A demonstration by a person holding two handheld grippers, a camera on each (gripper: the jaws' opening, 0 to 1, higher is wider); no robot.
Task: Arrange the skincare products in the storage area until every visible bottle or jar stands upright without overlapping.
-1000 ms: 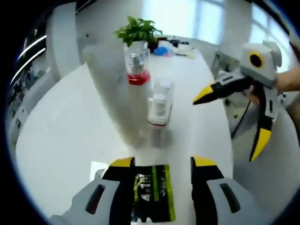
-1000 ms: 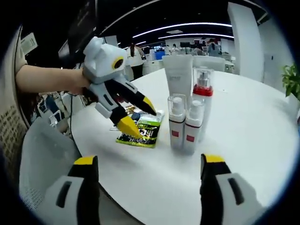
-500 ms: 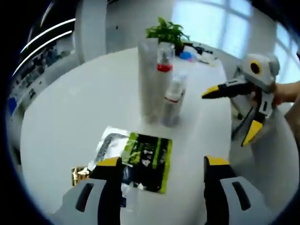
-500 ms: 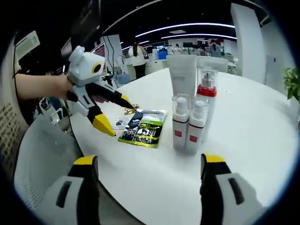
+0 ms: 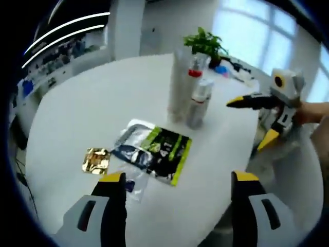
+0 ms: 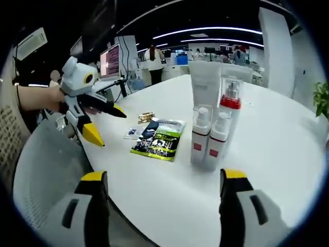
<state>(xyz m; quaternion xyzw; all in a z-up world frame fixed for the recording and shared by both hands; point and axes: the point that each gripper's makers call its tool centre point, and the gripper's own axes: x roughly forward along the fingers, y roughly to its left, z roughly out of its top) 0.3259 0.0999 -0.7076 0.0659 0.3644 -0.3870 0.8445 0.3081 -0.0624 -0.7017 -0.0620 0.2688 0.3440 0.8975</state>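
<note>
In the left gripper view I am looking along my left gripper (image 5: 177, 188), its yellow-tipped jaws spread wide with nothing between them, hanging over the near edge of the round white table (image 5: 77, 118). Just past the jaws a green and black sachet (image 5: 165, 158) is lying flat, overlapping a clear foil packet (image 5: 129, 146) on its left. A small gold packet (image 5: 96, 160) is sitting apart from them, further toward the left edge. Toward the far side of the table the skincare bottles (image 5: 193, 95) are standing upright in a tight cluster: a tall white tube, a bottle with a red collar and a smaller pump bottle. A potted plant (image 5: 204, 42) is standing behind them at the far edge. My right gripper (image 5: 267, 110) is coming in off the right edge of the table, held in a hand, jaws spread.

In the right gripper view I am seeing my right gripper (image 6: 164, 188) with jaws wide apart and empty, poised off the near edge of the table (image 6: 277, 139). The skincare bottles (image 6: 213, 123) are standing upright near the middle, two small pump bottles touching in front of the tube and the red-collared bottle. The sachet (image 6: 157, 141) is lying flat to their left, the gold packet (image 6: 146, 117) beyond it. My left gripper (image 6: 97, 121) is hovering off the left edge, jaws parted, clear of everything.
</note>
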